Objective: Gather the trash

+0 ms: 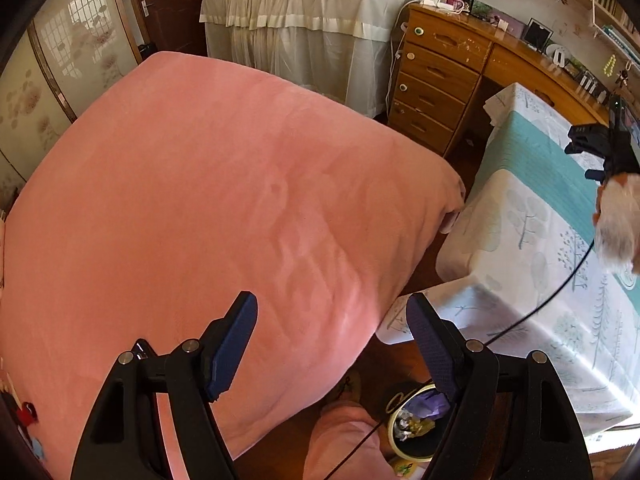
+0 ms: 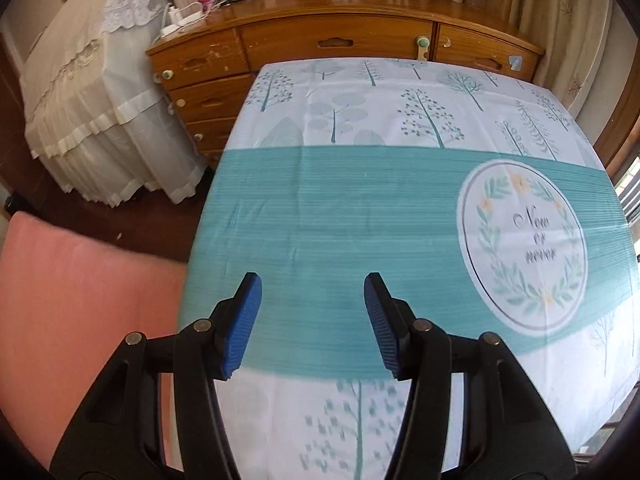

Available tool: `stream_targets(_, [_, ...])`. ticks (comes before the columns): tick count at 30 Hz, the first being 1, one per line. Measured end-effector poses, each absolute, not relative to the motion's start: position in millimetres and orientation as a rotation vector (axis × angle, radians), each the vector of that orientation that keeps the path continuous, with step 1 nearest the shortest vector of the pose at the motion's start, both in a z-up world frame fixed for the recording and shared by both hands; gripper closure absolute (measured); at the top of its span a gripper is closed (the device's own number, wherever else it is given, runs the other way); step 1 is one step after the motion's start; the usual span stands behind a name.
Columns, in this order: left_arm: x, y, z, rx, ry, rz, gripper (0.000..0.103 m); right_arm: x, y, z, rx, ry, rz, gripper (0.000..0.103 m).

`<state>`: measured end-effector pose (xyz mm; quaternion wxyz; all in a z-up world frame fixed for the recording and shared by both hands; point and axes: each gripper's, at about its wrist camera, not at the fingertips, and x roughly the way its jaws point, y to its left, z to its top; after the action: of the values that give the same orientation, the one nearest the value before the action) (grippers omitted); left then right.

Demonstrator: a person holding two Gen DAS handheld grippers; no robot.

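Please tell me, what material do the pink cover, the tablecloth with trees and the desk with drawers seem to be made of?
Pink cover: seemingly soft fleece or plush; matte, with brushed nap marks. Tablecloth: probably printed woven fabric; fold creases, no shine. Desk: varnished wood; glossy top, chipped finish on its drawer fronts.

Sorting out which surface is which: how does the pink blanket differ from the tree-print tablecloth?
The pink blanket is plain, fuzzy and rumpled into soft folds; the tree-print tablecloth is patterned, with a teal band and a round wreath emblem, and lies smooth and flat. The blanket bulges rounded; the tablecloth drapes over straight edges. Neither shows any trash on top.
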<state>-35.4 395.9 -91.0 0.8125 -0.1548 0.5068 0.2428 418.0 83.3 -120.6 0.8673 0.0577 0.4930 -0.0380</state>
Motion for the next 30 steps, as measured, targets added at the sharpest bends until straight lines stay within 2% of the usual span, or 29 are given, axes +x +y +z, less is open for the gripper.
stream_targets(3, [-20.2, 414.8, -116.6, -0.329, 1.118, 0.542, 0.024, 477.1, 87.8, -148.1, 0.146, 1.016, -0.181, 0.053])
stream_targets(9, [-7.5, 452.8, -156.2, -0.375, 1.168, 0.581, 0.024, 539.2, 83.5, -183.0, 0.127, 0.951, -0.312, 0.051])
stream_targets(12, [-1.4, 463.6, -165.4, -0.394, 1.159, 0.594, 0.024, 555.1, 86.3, -187.1, 0.104, 0.918, -0.325, 0.044])
stream_targets(15, [6.8, 467.6, -171.9, -0.396, 1.153, 0.587, 0.024, 568.4, 84.3, -191.0, 0.12, 0.907, -0.353, 0.034])
stream_targets(17, [8.7, 465.3, -173.3, -0.389, 1.157, 0.572, 0.024, 576.0, 84.0, -194.2, 0.121, 0.901, -0.359, 0.023])
stream_targets(19, [8.9, 461.5, -170.4, -0.38, 1.155, 0.562, 0.024, 580.3, 82.8, -196.3, 0.126, 0.903, -0.356, 0.019])
stream_targets(30, [-21.4, 431.2, -158.6, -0.356, 1.069, 0.579, 0.024, 573.5, 85.7, -198.5, 0.11, 0.912, -0.323, 0.01])
